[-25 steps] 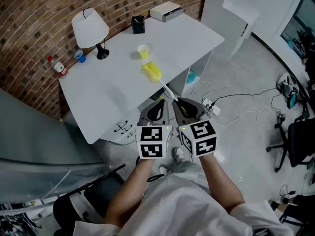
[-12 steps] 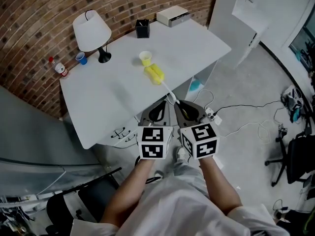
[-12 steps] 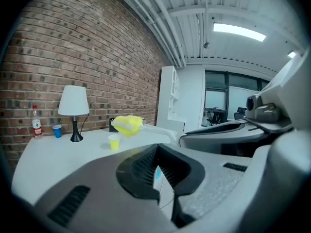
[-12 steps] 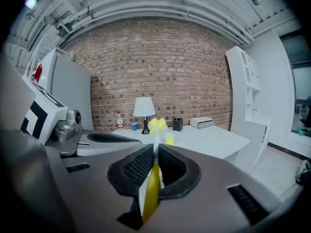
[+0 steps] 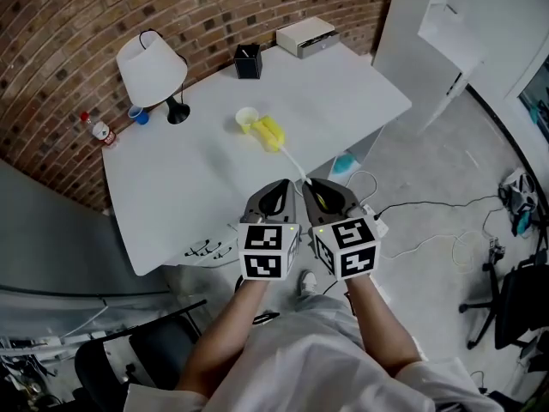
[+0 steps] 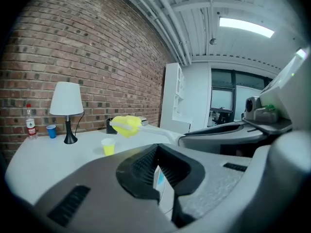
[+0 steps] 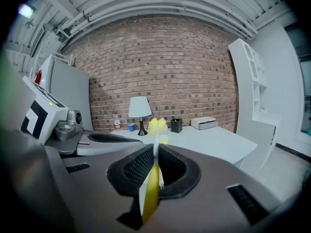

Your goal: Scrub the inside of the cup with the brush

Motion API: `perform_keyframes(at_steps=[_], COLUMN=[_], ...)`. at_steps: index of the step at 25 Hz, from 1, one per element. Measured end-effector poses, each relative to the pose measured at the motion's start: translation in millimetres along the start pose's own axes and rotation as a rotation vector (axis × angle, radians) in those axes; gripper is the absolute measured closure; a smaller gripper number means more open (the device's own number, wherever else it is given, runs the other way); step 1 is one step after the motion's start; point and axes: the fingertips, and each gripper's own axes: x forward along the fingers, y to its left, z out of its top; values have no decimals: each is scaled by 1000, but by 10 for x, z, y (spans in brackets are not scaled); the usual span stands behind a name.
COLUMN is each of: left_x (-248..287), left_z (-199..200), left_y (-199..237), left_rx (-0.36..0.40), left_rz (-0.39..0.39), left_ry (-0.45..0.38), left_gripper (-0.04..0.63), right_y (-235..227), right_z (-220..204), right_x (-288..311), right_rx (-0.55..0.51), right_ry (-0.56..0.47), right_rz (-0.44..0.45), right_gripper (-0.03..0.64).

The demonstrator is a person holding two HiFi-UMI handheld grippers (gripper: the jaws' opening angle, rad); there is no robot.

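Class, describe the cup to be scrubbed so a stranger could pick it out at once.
Find the white table against the brick wall. Near its middle, away from the white lamp, stands a small cup. It is pale yellow; the blue cup stands by the wall.

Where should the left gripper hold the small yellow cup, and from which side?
Probably grip the yellow cup across its side wall, below the rim, coming from the near left. It stands upright with the mouth up, and the brush in the right gripper is at its right. The left gripper, now shut, must open first.
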Motion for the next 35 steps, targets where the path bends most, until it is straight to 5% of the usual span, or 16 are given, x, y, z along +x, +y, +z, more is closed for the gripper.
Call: perform_keyframes(at_steps=[16, 35], left_x=[741, 1240], left_z=[176, 10], left_y=[32, 876], left_rx=[-57, -111], left_rz=[88, 198], left_ry=[-21, -4], left_gripper=[589, 589], right_y=[-637, -686], right_z=[66, 179], right_x=[442, 1273], right_rx=[-17, -66], right_ry=[25, 58], right_rz=[103, 173], right_gripper=[588, 588])
